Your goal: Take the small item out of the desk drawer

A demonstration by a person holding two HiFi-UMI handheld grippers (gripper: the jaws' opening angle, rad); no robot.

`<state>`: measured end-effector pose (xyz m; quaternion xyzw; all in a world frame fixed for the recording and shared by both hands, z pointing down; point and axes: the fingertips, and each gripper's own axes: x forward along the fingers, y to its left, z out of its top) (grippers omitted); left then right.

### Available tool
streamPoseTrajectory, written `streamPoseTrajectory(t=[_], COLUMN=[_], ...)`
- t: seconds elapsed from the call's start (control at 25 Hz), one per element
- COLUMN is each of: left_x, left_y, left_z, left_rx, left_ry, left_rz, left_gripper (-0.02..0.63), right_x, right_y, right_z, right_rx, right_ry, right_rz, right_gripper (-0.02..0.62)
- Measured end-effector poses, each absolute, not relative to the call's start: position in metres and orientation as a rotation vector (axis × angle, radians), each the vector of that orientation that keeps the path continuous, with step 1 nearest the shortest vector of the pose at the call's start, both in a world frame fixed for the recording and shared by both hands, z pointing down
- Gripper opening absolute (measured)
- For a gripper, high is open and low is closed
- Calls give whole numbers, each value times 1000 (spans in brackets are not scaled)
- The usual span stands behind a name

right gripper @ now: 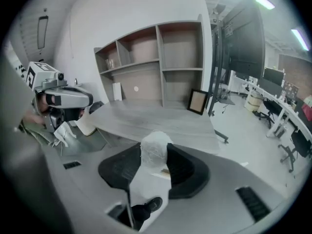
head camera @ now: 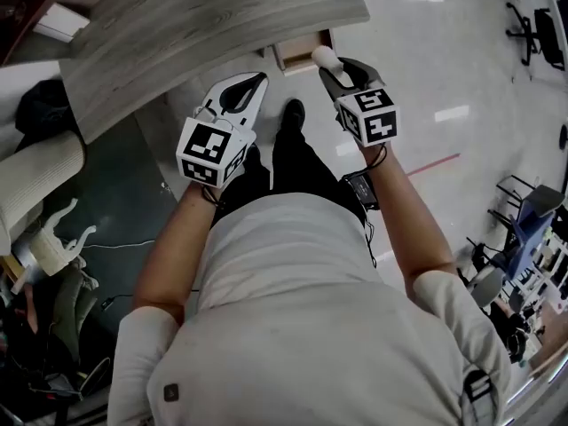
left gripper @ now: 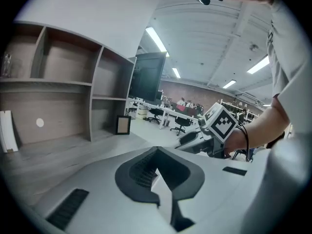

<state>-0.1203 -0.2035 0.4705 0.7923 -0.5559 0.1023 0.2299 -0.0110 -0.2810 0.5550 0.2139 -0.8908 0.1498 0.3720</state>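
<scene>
Holding the small item (right gripper: 155,149) pinched between its two dark pads, the right gripper (head camera: 340,71) stands partly open, its jaws closed only as far as the item's width allows; the item is a rounded, white-wrapped lump whose top pokes out past the jaw tips. Just beyond and slightly to the left of those tips, at a lower level, the drawer (head camera: 304,51) hangs pulled out from under the edge of the counter (head camera: 204,34), and what shows of its inside looks bare. The item therefore appears to be already out of the drawer and up in the air, so the step in hand looks like the tail end of the removal. Level with the right gripper and off to its left, the left gripper (head camera: 253,83) has its jaws together with nothing between them. Farther out lie the counter's grey wood-grain top, ahead and to the left of both grippers, and the shiny floor (head camera: 426,78) below and to the right. The next move probably calls for keeping the pinch firm on a round, possibly slippery wrapping while the item is carried clear of the counter's edge; the free left gripper seems best placed to push the drawer shut.
</scene>
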Motion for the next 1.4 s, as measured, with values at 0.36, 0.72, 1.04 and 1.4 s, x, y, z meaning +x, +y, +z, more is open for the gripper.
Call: streamPoseTrajectory(t=[0.36,0.72,1.04,1.4], left_x=[-121,-129,-147,-155], left_y=[-174,-134,-95,-54], left_z=[400,338,305,290], left_rx=[2292,2369,2411,2450], left_ry=[-1550,-1609,-1644,-1670], left_rz=[244,186,116,105], left_gripper=[11,11,11,11], right_x=[-11,-2,-4,9], right_y=[-249,-199,-159,-122], right_z=[460,389,347,315], right_rx=[693,772,818,908], right_ry=[-2451,-2559,-2636,-2680], right_rz=[318,248,184,111], right_gripper=[167,169,169,169])
